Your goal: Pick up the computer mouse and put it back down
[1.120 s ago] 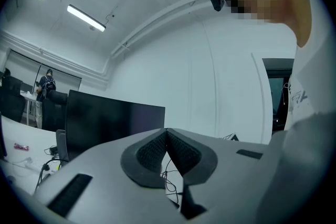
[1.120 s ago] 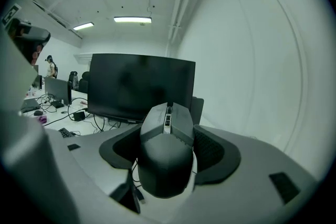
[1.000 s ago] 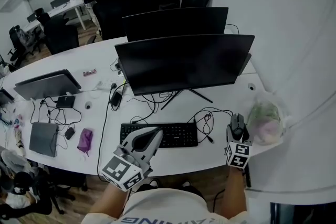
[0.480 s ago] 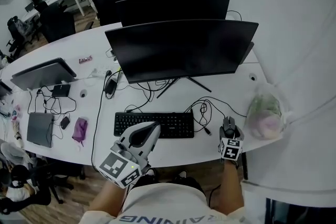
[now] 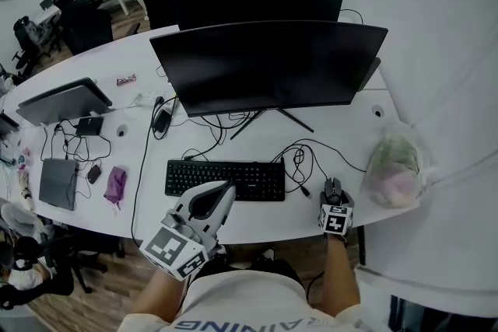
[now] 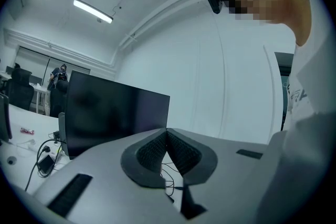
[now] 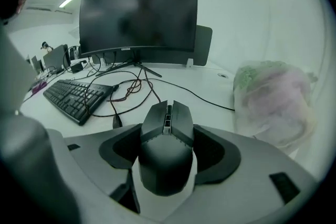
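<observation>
1. Right of the keyboard (image 5: pixel 224 179), near the front edge of the white desk (image 5: pixel 257 228), the right gripper (image 7: pixel 167 139) grips the mouse (image 5: pixel 332 187) by its sides.
2. Further right, a crinkled translucent bag (image 5: pixel 393 171) holds green and pink contents that I cannot identify.
3. The mouse is matte black and angular. Tangled cables (image 5: pixel 299 163) lie beside the keyboard.
4. In front of the keyboard, the left gripper (image 6: pixel 167 136) is clenched, with nothing between its ribbed pads.

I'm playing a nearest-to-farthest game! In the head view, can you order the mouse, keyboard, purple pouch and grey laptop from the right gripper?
1. mouse, between the jaws of the right gripper.
2. keyboard, to its left.
3. purple pouch, farther left, past the keyboard.
4. grey laptop, farthest left.
</observation>
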